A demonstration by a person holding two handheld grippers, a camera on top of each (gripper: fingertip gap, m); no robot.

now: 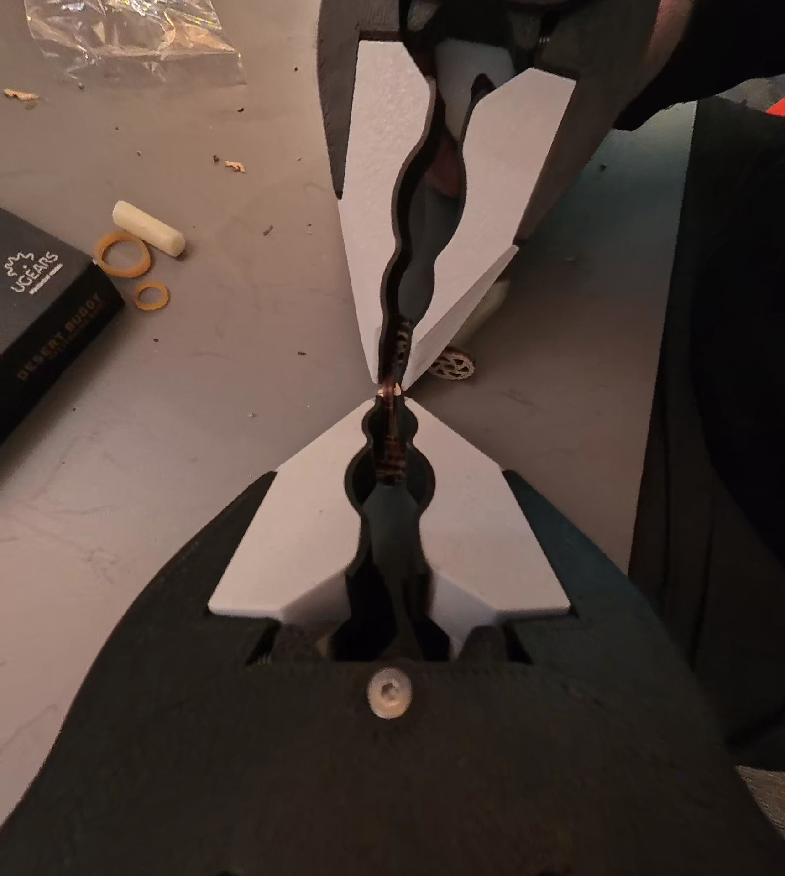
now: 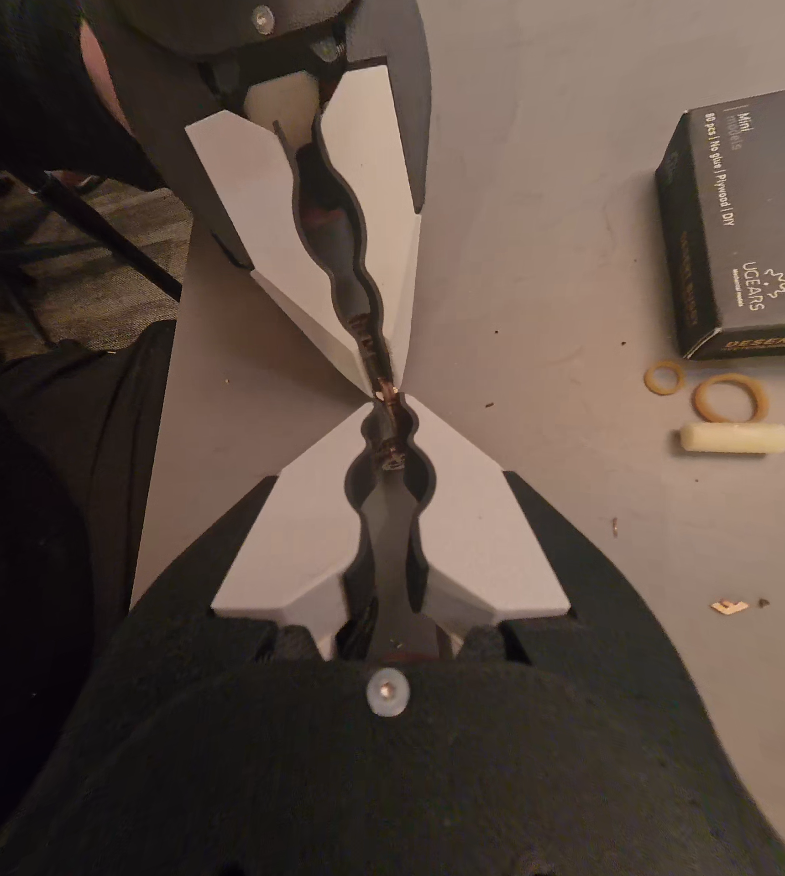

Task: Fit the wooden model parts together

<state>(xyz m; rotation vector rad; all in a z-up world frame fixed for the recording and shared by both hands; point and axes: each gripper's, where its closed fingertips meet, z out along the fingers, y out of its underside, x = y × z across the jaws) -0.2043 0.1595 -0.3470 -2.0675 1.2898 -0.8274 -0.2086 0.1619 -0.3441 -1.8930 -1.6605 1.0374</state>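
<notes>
A black carton (image 1: 16, 327) lies at the left of the grey tabletop (image 1: 191, 474) in the left wrist view and at the right in the right wrist view; it bears a pale logo and lines of pale and gold lettering on its faces, which are left unread here. Just beside it lie a large tan rubber ring (image 1: 123, 254), a smaller tan ring (image 1: 152, 296) and a short cream cylinder (image 1: 149, 228), the large ring touching the cylinder. A crumpled clear plastic bag (image 1: 130, 38) sits farther up the table, and small wood crumbs (image 1: 235, 166) are scattered about. The two tools meet tip to tip above the table. The left gripper (image 1: 388, 403) has its white fingers pressed together on a thin dark wooden part (image 1: 389, 445) seen edge-on, its long axis running along the fingers and pointing straight ahead toward the other tool. The right gripper (image 2: 388, 407) is likewise pinched closed on a thin wooden piece (image 2: 393, 441), also edge-on and lying lengthwise in the slot, leaning slightly to the left as it goes forward. The two pieces touch at a pale end between the tips; whether they are seated in one another cannot be told. A small wooden gear (image 1: 452, 367) lies on the table just beside the far tool's fingers.
</notes>
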